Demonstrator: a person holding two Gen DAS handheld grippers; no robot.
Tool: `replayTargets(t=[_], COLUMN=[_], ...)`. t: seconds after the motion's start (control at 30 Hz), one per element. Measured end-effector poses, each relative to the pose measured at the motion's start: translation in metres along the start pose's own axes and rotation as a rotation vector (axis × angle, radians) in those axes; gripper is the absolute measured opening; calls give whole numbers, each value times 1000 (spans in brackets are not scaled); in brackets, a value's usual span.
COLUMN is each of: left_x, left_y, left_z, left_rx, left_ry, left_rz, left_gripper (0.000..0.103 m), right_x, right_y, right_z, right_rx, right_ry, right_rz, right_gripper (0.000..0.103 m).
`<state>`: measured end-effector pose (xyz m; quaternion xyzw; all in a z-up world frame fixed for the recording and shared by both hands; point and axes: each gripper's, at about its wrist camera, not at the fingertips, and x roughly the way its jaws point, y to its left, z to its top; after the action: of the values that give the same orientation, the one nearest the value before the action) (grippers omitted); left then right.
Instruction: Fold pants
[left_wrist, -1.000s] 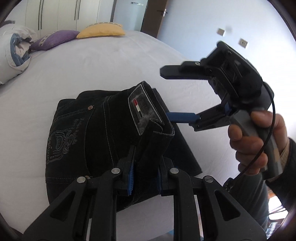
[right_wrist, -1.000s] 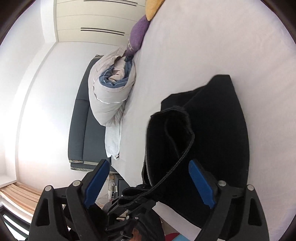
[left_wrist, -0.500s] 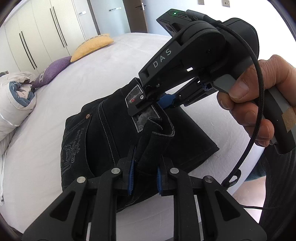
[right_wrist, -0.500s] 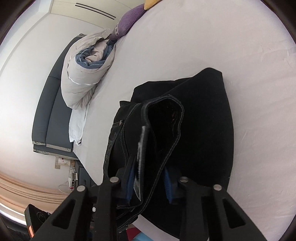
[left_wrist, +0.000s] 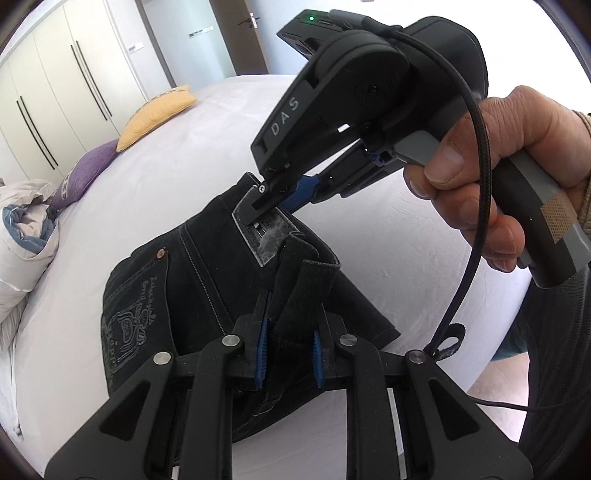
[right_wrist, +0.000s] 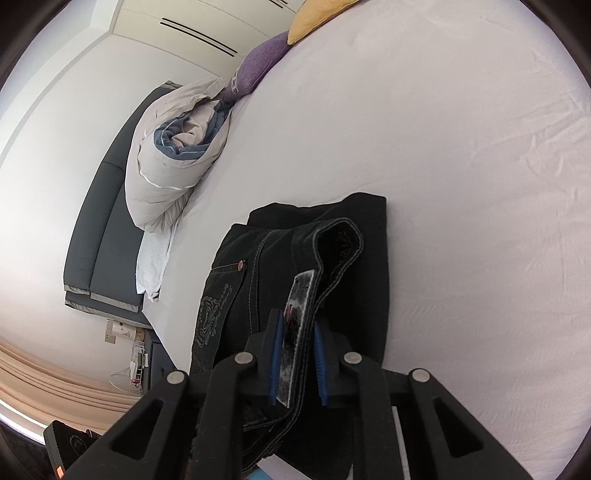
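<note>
Left wrist view: black stitched denim pants (left_wrist: 192, 280), waistband pinched by left hand-held gripper (left_wrist: 288, 354) & right hand-held gripper (left_wrist: 266, 206); white sheet.

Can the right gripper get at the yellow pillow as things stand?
Probably not. The right gripper is shut on the pants waistband, and the yellow pillow lies at the far end of the bed. It would have to let go first.

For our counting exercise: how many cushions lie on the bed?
2: a yellow fabric cushion at the bed's far end, and a purple fabric cushion beside it, next to the rolled duvet. Others may be hidden.
</note>
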<state>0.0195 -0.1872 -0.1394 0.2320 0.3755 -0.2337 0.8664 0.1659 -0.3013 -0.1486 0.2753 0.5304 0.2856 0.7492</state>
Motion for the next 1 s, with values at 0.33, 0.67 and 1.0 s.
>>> replayTargets(t=[0.33,0.67,1.0], left_x=[37,-11,-32], left_y=[6,55,174], left_z=[-30,-54,-60], left_rx=[32,-82,-343], left_ry=[62,31,-41], left_rz=[-24,-185,-191], left_gripper=[19,71,71], right_x=[14,-13,-4], right_y=[-25,-31,23], right_z=[-9,-7,-27], right_rx=[12,67,-49], right_ry=[-7,-64,-23], right_rz=[-44,-46,215], right_gripper=[20,58,58])
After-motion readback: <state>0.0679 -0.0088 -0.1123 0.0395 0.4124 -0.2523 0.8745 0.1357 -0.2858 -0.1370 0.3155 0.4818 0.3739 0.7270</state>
